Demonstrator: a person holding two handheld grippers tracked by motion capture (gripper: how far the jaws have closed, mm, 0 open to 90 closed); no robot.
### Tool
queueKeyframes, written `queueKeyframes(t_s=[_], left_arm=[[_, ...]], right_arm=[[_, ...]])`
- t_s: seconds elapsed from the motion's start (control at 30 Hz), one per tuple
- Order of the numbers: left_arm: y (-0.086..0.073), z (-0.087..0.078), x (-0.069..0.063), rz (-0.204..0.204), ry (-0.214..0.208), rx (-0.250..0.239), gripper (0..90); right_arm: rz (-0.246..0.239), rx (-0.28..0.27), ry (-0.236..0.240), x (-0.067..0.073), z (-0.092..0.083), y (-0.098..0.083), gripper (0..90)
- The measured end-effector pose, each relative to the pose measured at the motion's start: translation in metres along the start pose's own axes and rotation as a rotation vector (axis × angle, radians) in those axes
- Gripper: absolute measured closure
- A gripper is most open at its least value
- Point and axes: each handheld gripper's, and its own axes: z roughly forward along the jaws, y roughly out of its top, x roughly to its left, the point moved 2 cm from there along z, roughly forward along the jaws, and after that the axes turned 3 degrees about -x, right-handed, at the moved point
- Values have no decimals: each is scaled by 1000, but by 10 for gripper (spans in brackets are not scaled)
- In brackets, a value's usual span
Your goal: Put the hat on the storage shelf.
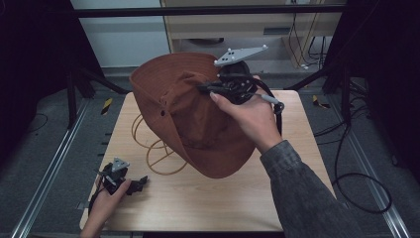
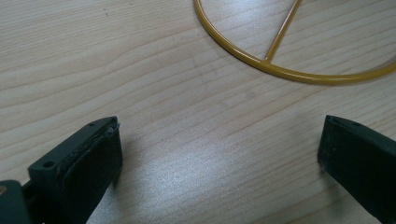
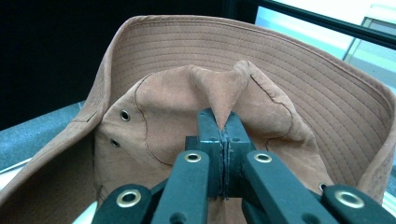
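- High view: brown hat (image 1: 198, 119) held up over the table (image 1: 237, 198), above a yellow wire stand (image 1: 158, 153). Right gripper (image 1: 218, 89) grips its crown; left gripper (image 1: 141, 182) rests at the table's near left edge. Judged step: seating the hat on the stand; best done by centring the crown over the rings first.
- Left gripper view: jaws spread wide, nothing between them; stand's ring (image 2: 280, 70) lies ahead on bare wood.
- Right gripper view: jaws clenched on a pinch of crown fabric (image 3: 224, 100). The drooping brim (image 3: 327, 93) probably hides the stand from the person.
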Motion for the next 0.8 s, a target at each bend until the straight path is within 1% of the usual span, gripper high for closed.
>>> queueKeyframes(t_s=[0.13, 0.37, 0.8], left_arm=[[0, 0, 0, -2, 0, 0, 0], [0, 0, 0, 1, 1, 0, 0], [0, 0, 0, 2, -1, 3, 0]], right_arm=[[-2, -8, 9, 4, 8, 5, 894], [-1, -11, 22, 8, 19, 7, 894], [-11, -11, 28, 13, 32, 19, 894]])
